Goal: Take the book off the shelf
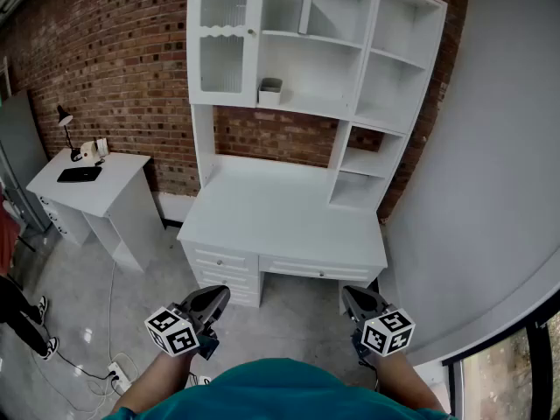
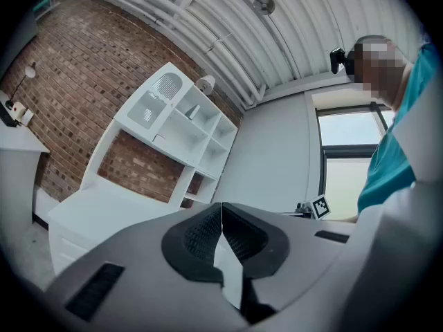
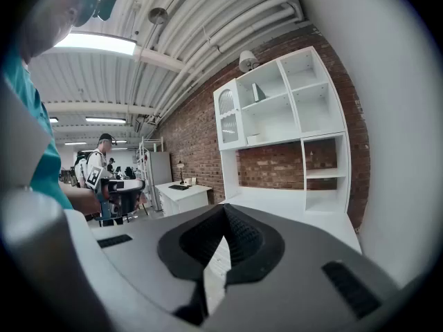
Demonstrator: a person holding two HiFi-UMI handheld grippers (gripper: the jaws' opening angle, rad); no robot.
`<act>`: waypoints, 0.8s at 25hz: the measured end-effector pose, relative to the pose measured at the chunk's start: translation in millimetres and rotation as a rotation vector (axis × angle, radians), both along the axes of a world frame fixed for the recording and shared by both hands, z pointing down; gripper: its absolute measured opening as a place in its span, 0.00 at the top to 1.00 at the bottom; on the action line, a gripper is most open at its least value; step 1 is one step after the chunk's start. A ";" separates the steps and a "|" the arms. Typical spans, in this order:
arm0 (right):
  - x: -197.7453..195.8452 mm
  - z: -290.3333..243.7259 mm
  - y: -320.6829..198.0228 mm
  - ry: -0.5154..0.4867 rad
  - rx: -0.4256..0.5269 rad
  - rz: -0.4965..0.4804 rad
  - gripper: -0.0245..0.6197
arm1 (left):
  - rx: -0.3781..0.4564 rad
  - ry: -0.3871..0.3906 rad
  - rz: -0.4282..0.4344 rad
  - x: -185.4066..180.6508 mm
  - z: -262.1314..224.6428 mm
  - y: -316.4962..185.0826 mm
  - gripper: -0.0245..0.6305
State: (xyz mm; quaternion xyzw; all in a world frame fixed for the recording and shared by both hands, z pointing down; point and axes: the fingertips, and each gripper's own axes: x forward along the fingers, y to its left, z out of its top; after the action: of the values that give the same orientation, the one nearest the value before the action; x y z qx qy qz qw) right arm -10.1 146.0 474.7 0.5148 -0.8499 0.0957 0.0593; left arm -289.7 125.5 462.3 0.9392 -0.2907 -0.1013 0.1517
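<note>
Head view, pale book (image 1: 304,13) upright on a far upper shelf (image 1: 325,39), above the white tabletop (image 1: 271,217), left tool (image 1: 219,295) and right tool (image 1: 352,295) near, well apart from it, left gripper view, left tool's jaws pressed together, empty, right gripper view, right tool's jaws likewise together, gripping nothing

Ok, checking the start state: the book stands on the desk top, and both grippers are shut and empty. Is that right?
Not quite. The book stands on the upper middle shelf, not on the desk top, as the head view shows. The left gripper and right gripper are indeed shut and empty.
</note>
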 end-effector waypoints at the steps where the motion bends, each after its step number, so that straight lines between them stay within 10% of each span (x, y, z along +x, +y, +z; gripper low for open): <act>1: 1.3 -0.1 -1.2 0.001 0.002 0.000 0.93 | 0.000 -0.001 -0.001 1.0 0.1 -1.0 0.93; 20: 47.6 -7.4 -5.1 -0.016 0.003 -0.016 0.93 | 0.008 -0.018 -0.015 49.0 -9.9 -2.2 0.93</act>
State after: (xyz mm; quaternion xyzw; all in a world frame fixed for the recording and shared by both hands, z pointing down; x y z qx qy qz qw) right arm 37.5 140.9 467.3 0.5073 -0.8545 0.0980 0.0527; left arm -240.7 123.3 452.4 0.9385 -0.2987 -0.0951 0.1446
